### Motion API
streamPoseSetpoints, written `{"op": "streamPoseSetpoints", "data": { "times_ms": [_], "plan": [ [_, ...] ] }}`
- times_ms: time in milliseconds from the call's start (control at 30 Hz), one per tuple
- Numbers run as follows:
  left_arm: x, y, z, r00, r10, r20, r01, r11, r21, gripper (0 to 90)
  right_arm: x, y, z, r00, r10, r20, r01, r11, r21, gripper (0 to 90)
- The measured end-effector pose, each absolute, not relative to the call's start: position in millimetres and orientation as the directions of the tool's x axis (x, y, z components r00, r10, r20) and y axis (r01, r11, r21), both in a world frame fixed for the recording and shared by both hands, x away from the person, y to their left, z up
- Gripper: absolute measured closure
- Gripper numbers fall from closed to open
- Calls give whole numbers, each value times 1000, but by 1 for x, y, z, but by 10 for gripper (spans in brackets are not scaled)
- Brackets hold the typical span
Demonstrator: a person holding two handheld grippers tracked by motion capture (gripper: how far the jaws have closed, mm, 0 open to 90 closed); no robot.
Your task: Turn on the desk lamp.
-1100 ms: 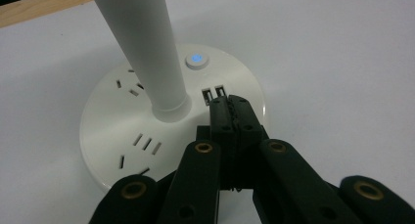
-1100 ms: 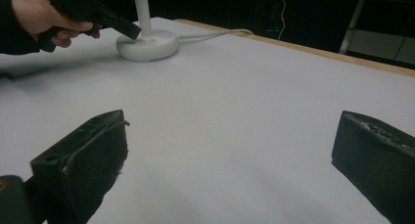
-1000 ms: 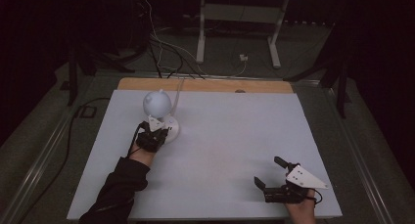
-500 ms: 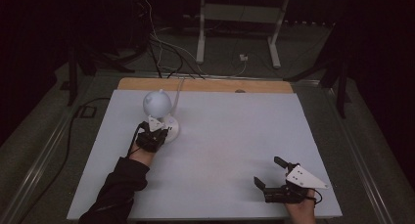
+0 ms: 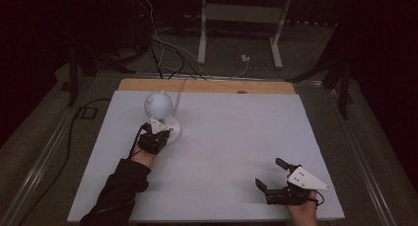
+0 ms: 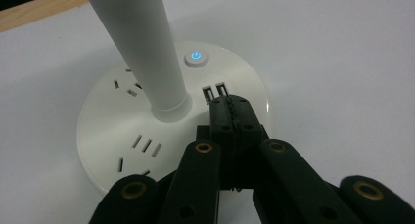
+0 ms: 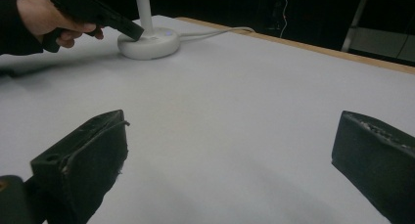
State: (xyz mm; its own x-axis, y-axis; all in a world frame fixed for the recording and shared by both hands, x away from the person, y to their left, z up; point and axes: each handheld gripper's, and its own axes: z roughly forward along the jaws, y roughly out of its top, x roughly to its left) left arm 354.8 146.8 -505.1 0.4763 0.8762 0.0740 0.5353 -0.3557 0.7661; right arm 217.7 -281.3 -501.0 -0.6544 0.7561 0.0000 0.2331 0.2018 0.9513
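The white desk lamp (image 5: 160,115) is stood near the far left corner of the surface (image 5: 236,137). A blue power button (image 6: 195,56) is lit on its round base (image 6: 112,136). The left gripper (image 6: 231,111) is set on that base, its fingers pressed together with nothing between them. The right gripper (image 5: 272,175) is rested near the near right corner, its fingers spread wide and empty.

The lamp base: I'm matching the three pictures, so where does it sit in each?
High view: lamp base left of centre on the table, at the left gripper tips.
Left gripper view: base fills the middle, shut jaws over it near the lit power button.
Right gripper view: base at upper left, far off.
Shared landmark: the white stem rising from the base.
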Motion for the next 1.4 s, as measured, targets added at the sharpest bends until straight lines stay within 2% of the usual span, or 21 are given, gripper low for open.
{"op": "streamPoseSetpoints", "data": {
  "times_ms": [467, 733, 833, 867, 967, 1100, 1200, 1233, 1267, 1367, 1400],
  "plan": [
    [356, 148, -505, 487, 870, 78, 532, -367, 763, 900, 218, -282, -501, -654, 756, 6, 239, 199, 951, 0],
    [356, 151, -505, 479, 877, 42, 542, -333, 772, 900, 218, -282, -501, -656, 755, 7, 239, 200, 950, 0],
    [353, 149, -501, 468, 882, 55, 536, -333, 776, 900, 218, -282, -501, -655, 756, 7, 238, 198, 951, 0],
    [353, 149, -501, 468, 882, 55, 536, -333, 776, 874, 218, -282, -501, -654, 756, 7, 238, 198, 951, 0],
    [350, 147, -495, 468, 882, 60, 528, -334, 781, 872, 218, -282, -501, -654, 757, 7, 238, 197, 951, 0],
    [346, 145, -491, 469, 881, 57, 530, -332, 780, 787, 217, -282, -501, -655, 756, 4, 235, 199, 951, 0],
    [343, 144, -487, 466, 884, 38, 541, -319, 778, 775, 217, -282, -501, -654, 756, 6, 237, 198, 951, 0],
    [343, 144, -487, 466, 884, 38, 541, -319, 778, 714, 217, -282, -501, -654, 756, 6, 237, 198, 951, 0],
    [342, 144, -487, 460, 887, 41, 542, -318, 778, 714, 217, -282, -501, -654, 757, 7, 238, 197, 951, 0],
    [339, 142, -484, 463, 886, 36, 541, -315, 780, 626, 217, -282, -500, -653, 757, 6, 238, 197, 951, 0],
    [338, 142, -483, 464, 885, 29, 543, -310, 780, 564, 217, -282, -501, -655, 756, 6, 237, 199, 951, 0]
  ]
}}
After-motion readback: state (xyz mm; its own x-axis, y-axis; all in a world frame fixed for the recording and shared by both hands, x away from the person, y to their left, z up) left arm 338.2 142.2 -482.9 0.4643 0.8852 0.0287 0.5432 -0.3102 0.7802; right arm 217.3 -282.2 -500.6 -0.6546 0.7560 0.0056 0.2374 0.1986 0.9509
